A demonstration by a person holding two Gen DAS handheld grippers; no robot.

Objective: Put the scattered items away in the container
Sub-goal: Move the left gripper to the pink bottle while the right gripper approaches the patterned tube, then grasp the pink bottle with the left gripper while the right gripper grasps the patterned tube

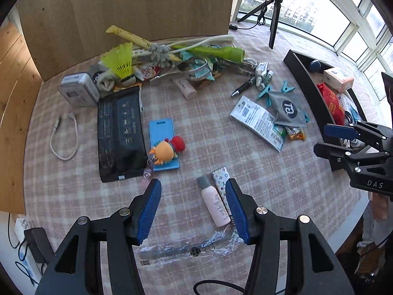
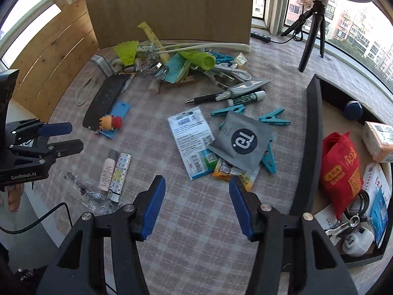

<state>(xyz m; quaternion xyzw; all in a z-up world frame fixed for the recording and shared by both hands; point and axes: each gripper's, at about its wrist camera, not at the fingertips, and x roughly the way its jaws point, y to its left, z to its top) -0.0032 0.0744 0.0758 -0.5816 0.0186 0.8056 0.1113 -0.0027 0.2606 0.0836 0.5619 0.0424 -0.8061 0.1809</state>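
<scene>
- Left gripper [image 1: 192, 211]: jaws spread, empty.
- Right gripper [image 2: 196, 206]: jaws spread, empty.
- Pink bottle [image 1: 215, 204]: at 3 o'clock inside left jaws; probably light, rigid, slippery. Grip mid-body.
- Container [image 2: 313, 132]: at 3 o'clock.

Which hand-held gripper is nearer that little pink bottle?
Left. The left hand-held gripper stands open right over the pink bottle; the right hand-held gripper hangs by the snack packets, nearer the black container.

The container [image 2: 312, 147] sits right of the scattered pile [image 2: 186, 68], with a bottle [image 2: 108, 169] apparently touching a tube [image 2: 120, 174].
</scene>
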